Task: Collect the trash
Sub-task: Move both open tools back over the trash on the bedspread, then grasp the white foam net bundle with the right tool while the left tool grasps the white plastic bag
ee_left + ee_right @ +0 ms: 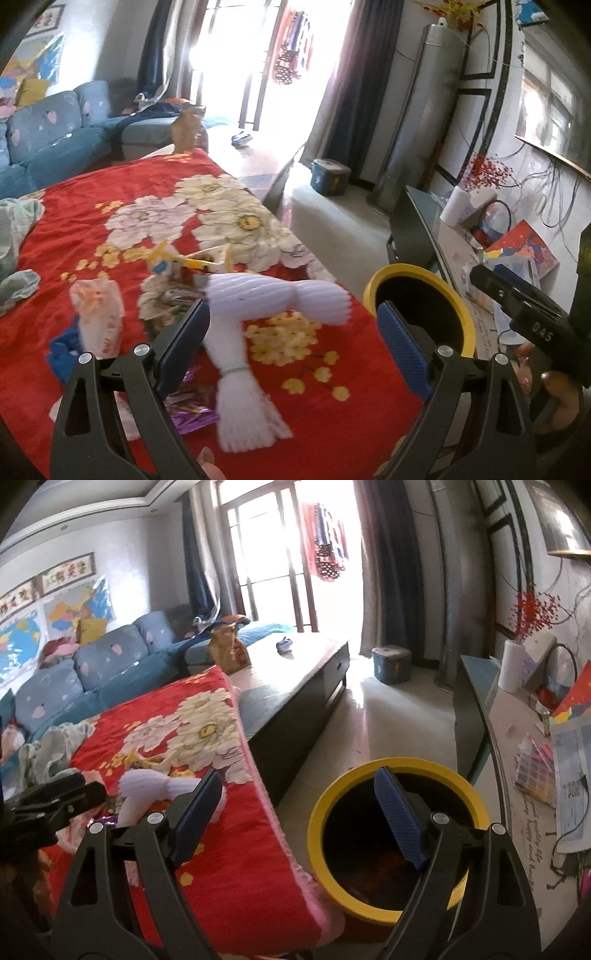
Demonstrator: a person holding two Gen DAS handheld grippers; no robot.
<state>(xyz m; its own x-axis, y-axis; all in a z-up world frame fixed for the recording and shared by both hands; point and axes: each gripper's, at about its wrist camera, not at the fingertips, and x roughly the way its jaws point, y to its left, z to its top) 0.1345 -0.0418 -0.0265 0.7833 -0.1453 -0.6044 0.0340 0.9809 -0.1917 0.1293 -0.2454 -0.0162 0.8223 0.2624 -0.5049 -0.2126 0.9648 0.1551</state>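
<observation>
Both tongs, left (291,332) and right (295,808), stood spread and empty. Some trash already lay inside the yellow-rimmed bin (391,768). Beside that bin, the white foam net (255,306), purple wrapper (192,410) and other litter remained uncollected on the red blanket (351,424).

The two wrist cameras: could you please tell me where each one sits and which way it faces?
Left wrist: on the left gripper, looking down over the red flowered blanket at white foam netting; a fingertip shows below.
Right wrist: on the right gripper, open over the yellow-rimmed black bin.
Shared: blanket, netting, bin, blue sofa.
</observation>
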